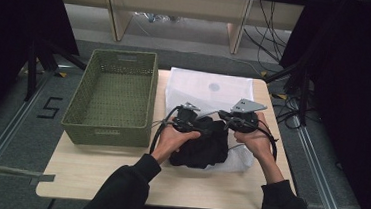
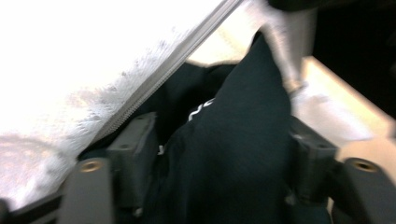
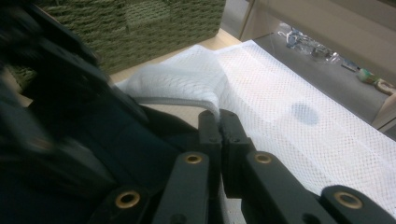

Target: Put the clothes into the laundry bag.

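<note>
A white mesh laundry bag [image 1: 210, 89] lies flat on the wooden table [image 1: 98, 173], with a black garment [image 1: 205, 146] bunched at its near end. My left gripper [image 1: 192, 122] sits at the garment's left side. In the left gripper view its jaws stand wide apart around a fold of the black garment [image 2: 243, 140], and the bag's zipped edge [image 2: 154, 79] runs just above. My right gripper [image 3: 219, 121] is shut on the mesh bag's rim [image 3: 187, 100], holding it lifted over the garment [image 3: 116, 154]. In the high view the right gripper [image 1: 227, 119] is at the garment's upper right.
A green woven basket [image 1: 114, 94] stands at the table's left, close beside the bag, and it also rises behind the cloth in the right gripper view [image 3: 140, 23]. Cables trail from both grippers. Bare tabletop lies in front of the person's sleeves.
</note>
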Tool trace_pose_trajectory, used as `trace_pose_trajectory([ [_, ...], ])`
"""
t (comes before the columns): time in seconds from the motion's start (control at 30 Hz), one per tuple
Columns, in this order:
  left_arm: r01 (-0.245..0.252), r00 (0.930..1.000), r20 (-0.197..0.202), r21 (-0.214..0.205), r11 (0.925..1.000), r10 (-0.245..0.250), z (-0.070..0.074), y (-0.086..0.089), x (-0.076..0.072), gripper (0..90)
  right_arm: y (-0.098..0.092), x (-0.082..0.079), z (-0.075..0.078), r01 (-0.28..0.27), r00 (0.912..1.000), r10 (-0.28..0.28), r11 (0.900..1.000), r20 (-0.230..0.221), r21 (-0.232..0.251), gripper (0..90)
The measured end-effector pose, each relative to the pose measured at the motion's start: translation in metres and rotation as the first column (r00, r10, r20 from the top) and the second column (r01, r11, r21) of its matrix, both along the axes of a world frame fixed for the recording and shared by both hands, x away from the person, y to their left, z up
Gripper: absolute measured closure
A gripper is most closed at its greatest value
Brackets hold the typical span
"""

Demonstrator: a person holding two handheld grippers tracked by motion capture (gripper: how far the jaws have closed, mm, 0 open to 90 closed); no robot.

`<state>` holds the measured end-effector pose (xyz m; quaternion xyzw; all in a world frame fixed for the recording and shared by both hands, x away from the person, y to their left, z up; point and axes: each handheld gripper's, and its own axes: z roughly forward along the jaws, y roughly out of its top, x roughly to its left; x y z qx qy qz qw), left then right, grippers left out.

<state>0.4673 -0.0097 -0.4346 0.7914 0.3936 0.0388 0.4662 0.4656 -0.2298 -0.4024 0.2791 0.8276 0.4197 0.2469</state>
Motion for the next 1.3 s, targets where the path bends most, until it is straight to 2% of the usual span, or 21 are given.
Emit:
trace_pose_trajectory([
  [0.17, 0.019, 0.9997, 0.017, 0.011, 0.9998, -0.019, 0.019, 0.017, -0.011, 18.6, 0.0, 0.0, 0.001, 0.003, 0.9998, -0.003, 1.0, 0.018, -0.005, 89.6],
  [0.27, 0.065, 0.9966, 0.045, 0.076, 0.995, -0.069, 0.022, 0.026, -0.024, 15.0, 0.001, 0.0, 0.0, -0.002, 0.9997, 0.002, 1.0, 0.024, -0.004, 89.5],
  [0.37, 0.116, 0.9916, 0.039, 0.152, 0.9815, -0.123, 0.011, 0.027, -0.029, 15.7, 0.003, -0.001, 0.001, -0.009, 1.0, 0.009, 1.0, -0.002, -0.001, 89.5],
  [0.43, 0.115, 0.9912, 0.042, 0.191, 0.9747, -0.126, -0.002, 0.023, -0.028, 15.5, 0.004, -0.002, 0.0, -0.002, 1.0, 0.002, 1.0, -0.002, 0.003, 89.5],
  [0.47, 0.101, 0.994, 0.022, 0.189, 0.9768, -0.107, -0.014, 0.016, -0.024, 15.6, 0.006, -0.002, -0.001, -0.018, 0.9998, 0.018, 0.9998, 0.008, -0.01, 89.5],
  [0.53, 0.109, 0.9935, 0.011, 0.189, 0.9758, -0.113, -0.02, 0.012, -0.02, 16.1, 0.006, -0.002, -0.001, -0.015, 0.9999, 0.015, 0.9998, 0.007, -0.012, 89.5],
  [0.57, 0.108, 0.9937, 0.008, 0.181, 0.9775, -0.111, -0.024, 0.009, -0.018, 22.2, 0.007, -0.002, -0.001, -0.016, 0.9998, 0.016, 0.9998, 0.014, -0.012, 89.5],
  [0.6, 0.104, 0.9943, 0.006, 0.179, 0.9784, -0.107, -0.028, 0.006, -0.014, 33.8, 0.008, -0.002, -0.001, -0.023, 0.9997, 0.023, 0.9997, 0.001, -0.012, 89.5],
  [0.63, 0.098, 0.9948, 0.008, 0.183, 0.9781, -0.102, -0.029, 0.005, -0.011, 45.7, 0.008, -0.002, -0.001, -0.021, 0.9996, 0.021, 0.9996, 0.02, -0.02, 89.5],
  [0.73, 0.03, 0.9993, 0.017, 0.114, 0.993, -0.033, -0.026, 0.002, -0.005, 72.7, 0.009, -0.004, -0.001, -0.026, 0.9997, 0.026, 0.9996, -0.002, -0.011, 89.5],
  [0.8, -0.002, 0.9985, 0.054, 0.121, 0.9927, -0.005, -0.016, 0.004, -0.002, 79.4, 0.008, -0.004, 0.001, -0.037, 0.9993, 0.037, 0.9993, 0.01, -0.003, 89.5],
  [0.87, -0.037, 0.9963, 0.081, 0.108, 0.9935, 0.028, -0.007, 0.008, 0.003, 80.7, 0.008, -0.005, 0.002, -0.037, 0.9993, 0.037, 0.9993, 0.005, 0.003, 89.6],
  [0.9, -0.05, 0.9958, 0.081, 0.1, 0.9937, 0.042, -0.005, 0.01, 0.005, 80.5, 0.008, -0.005, 0.003, -0.04, 0.9988, 0.04, 0.9992, 0.028, 0.001, 89.5],
  [0.97, -0.064, 0.9963, 0.064, 0.087, 0.9941, 0.059, -0.006, 0.012, 0.01, 77.1, 0.008, -0.005, 0.004, -0.036, 0.9989, 0.036, 0.9993, 0.031, 0.001, 89.5],
  [1.03, -0.029, 0.9994, -0.013, 0.102, 0.9943, 0.031, -0.011, 0.012, 0.009, 62.4, 0.007, -0.005, 0.003, -0.035, 0.9991, 0.036, 0.9993, 0.022, -0.007, 89.5],
  [1.07, -0.032, 0.9992, -0.019, 0.102, 0.9943, 0.034, -0.012, 0.013, 0.005, 53.9, 0.006, -0.005, 0.003, -0.028, 0.9996, 0.028, 0.9996, 0.009, -0.004, 89.5],
  [1.13, -0.002, 0.9993, -0.037, 0.08, 0.9968, 0.005, -0.011, 0.017, -0.003, 39.9, 0.004, -0.003, 0.002, -0.017, 0.9991, 0.017, 0.9998, 0.038, -0.007, 89.5],
  [1.17, 0.021, 0.9988, -0.045, 0.092, 0.9955, -0.017, -0.01, 0.019, -0.007, 31.7, 0.003, -0.003, 0.002, -0.017, 0.9998, 0.017, 0.9998, 0.002, 0.006, 89.4],
  [1.23, 0.027, 0.9993, -0.03, 0.134, 0.9907, -0.023, -0.007, 0.023, -0.015, 25.1, 0.002, -0.003, 0.002, -0.02, 0.9998, 0.02, 0.9998, 0.002, 0.001, 89.4],
  [1.27, 0.053, 0.9986, -0.012, 0.151, 0.9871, -0.051, -0.005, 0.027, -0.023, 21.8, 0.003, -0.003, 0.002, -0.017, 0.9999, 0.017, 0.9999, 0.001, 0.0, 89.4],
  [1.3, 0.071, 0.9974, -0.022, 0.153, 0.9857, -0.069, -0.004, 0.03, -0.028, 17.6, 0.003, -0.004, 0.002, -0.017, 0.9998, 0.017, 0.9998, 0.002, 0.001, 89.4],
])
